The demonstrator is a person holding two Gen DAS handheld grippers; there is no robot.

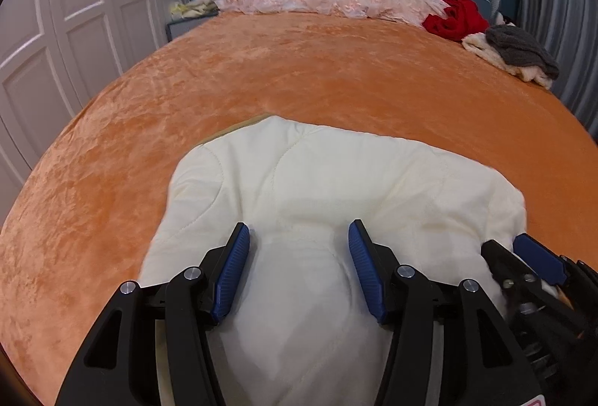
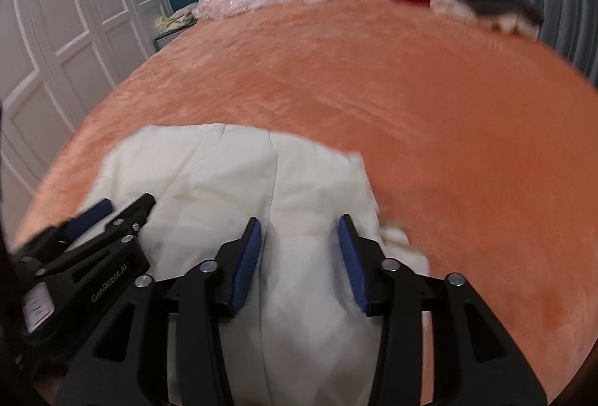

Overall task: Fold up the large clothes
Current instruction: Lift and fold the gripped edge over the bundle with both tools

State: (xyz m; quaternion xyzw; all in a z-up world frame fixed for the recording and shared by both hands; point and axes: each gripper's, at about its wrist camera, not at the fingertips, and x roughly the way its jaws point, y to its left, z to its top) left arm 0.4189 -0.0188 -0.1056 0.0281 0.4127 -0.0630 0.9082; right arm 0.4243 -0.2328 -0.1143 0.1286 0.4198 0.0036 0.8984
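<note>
Right hand-held gripper (image 2: pixel 299 256): blue pads apart, cream quilted garment (image 2: pixel 224 174) bunched between them; contact unclear. Left hand-held gripper (image 2: pixel 112 210) just beside, over the garment's left part. Garment lies on orange bed cover (image 2: pixel 429 107). View blurred.

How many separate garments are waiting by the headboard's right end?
3: a red garment, then a grey one lying on a cream one. More may be hidden beneath.

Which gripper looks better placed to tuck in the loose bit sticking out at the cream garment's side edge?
Probably the right gripper: the loose bit lies just beside its outer jaw on the cream garment. The left gripper sits mid-garment, farther from that edge.
</note>
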